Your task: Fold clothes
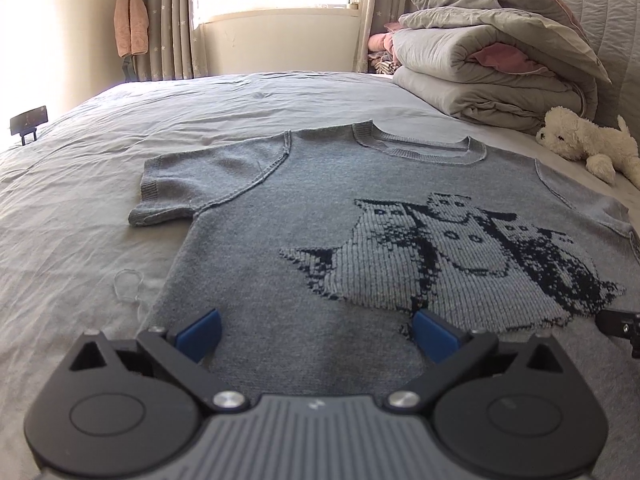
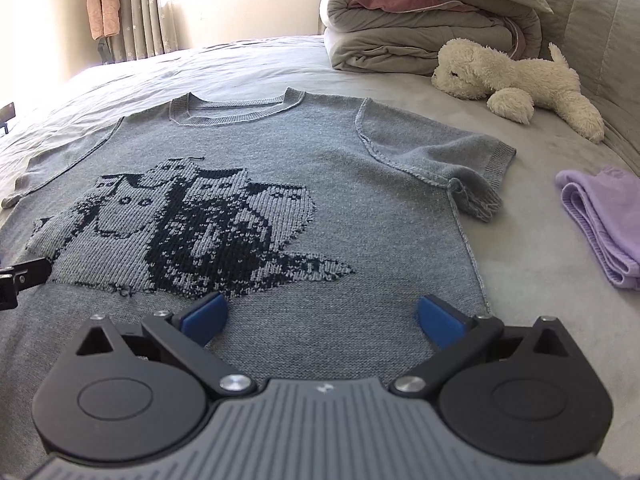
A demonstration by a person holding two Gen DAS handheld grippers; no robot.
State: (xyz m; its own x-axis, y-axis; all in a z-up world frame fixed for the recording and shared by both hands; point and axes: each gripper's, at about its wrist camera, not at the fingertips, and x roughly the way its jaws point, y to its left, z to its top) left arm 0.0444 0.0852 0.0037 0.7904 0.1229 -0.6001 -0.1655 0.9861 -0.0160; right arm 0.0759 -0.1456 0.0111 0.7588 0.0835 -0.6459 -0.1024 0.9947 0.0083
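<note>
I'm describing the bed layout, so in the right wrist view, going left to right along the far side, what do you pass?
Pink garment hanging by the curtain → folded grey and pink duvet → white plush dog → grey quilted headboard.

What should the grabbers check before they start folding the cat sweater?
1. Sweater lying flat, front up: ok.
2. Both sleeves spread out: cannot tell; the right one is rumpled at the cuff.
3. Left gripper open, nothing between its fingers: ok.
4. Right gripper open, nothing held: ok.
5. Plush dog and purple cloth off the sweater: ok.
6. Hem within reach: cannot tell, hidden under the grippers.
</note>
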